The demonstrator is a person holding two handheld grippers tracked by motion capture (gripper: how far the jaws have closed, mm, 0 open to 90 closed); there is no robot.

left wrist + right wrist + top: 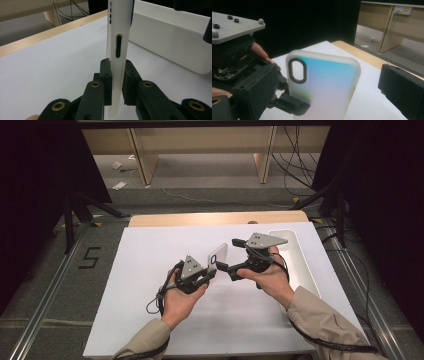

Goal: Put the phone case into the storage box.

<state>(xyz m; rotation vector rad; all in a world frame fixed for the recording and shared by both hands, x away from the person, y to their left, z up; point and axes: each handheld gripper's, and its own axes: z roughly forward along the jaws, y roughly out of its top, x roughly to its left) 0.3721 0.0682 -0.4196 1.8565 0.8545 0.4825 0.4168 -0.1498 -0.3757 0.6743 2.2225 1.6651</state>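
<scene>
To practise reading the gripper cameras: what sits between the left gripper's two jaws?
The phone case, standing on edge, is clamped between the left gripper's jaws in the left gripper view.

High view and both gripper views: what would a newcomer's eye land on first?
A translucent phone case with an iridescent sheen, held upright above the white table in the left gripper, whose pads clamp its lower edge. The right gripper sits just beside it; a white tray lies at the table's right edge.

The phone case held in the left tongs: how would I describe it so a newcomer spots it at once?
Start at the white table; above its middle, two hands meet. The left tongs clamp the phone case upright by its bottom edge. It is frosted and translucent, with a bluish sheen and a black-ringed oval camera cutout.
</scene>
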